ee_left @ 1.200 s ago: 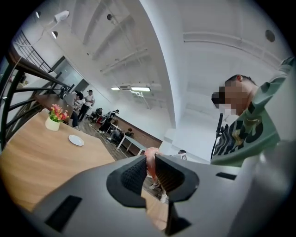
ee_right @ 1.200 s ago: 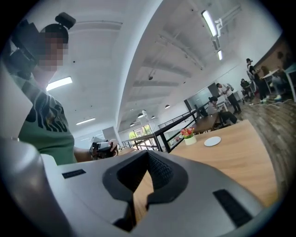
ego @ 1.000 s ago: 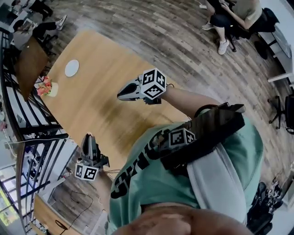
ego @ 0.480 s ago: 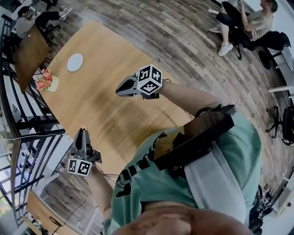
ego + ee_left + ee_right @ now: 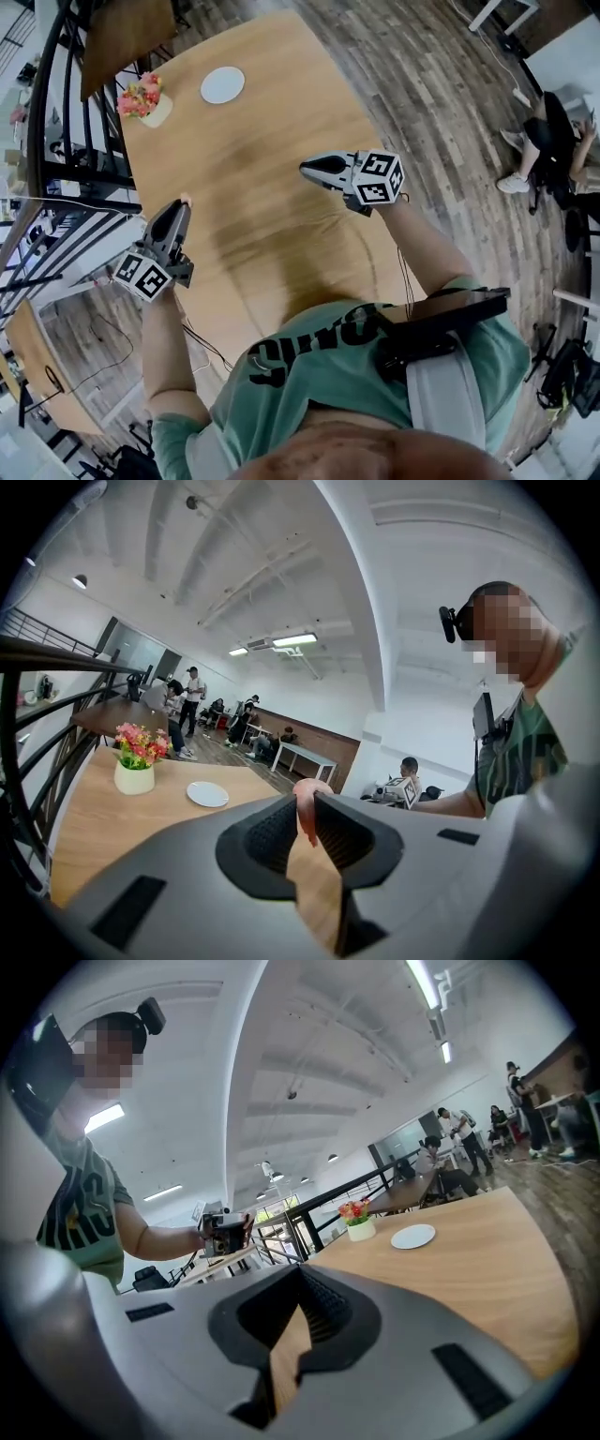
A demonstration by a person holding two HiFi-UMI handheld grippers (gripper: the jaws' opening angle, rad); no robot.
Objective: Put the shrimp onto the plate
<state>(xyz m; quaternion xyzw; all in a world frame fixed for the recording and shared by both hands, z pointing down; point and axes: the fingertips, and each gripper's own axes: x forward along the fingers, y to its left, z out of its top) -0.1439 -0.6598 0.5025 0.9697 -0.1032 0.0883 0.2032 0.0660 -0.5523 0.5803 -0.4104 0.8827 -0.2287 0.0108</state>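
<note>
We hold the shrimp in the left claw, away from the plate.

The left gripper (image 5: pixel 178 208) is clenched on the shrimp (image 5: pixel 305 799), a small pink piece pinched between the jaws with its end poking out past the tips. It sits over the near left edge of the wooden table (image 5: pixel 272 187). The plate (image 5: pixel 222 84), white and round, lies at the far end of the table, well apart from the shrimp, with nothing on it. A white pot of flowers (image 5: pixel 145 98) stands just beside the plate near the railing. The right gripper (image 5: pixel 307 168) is over the table's right side, its jaws closed together at the tips with only bare tabletop showing behind them. Both claws are up off the wood.
</note>
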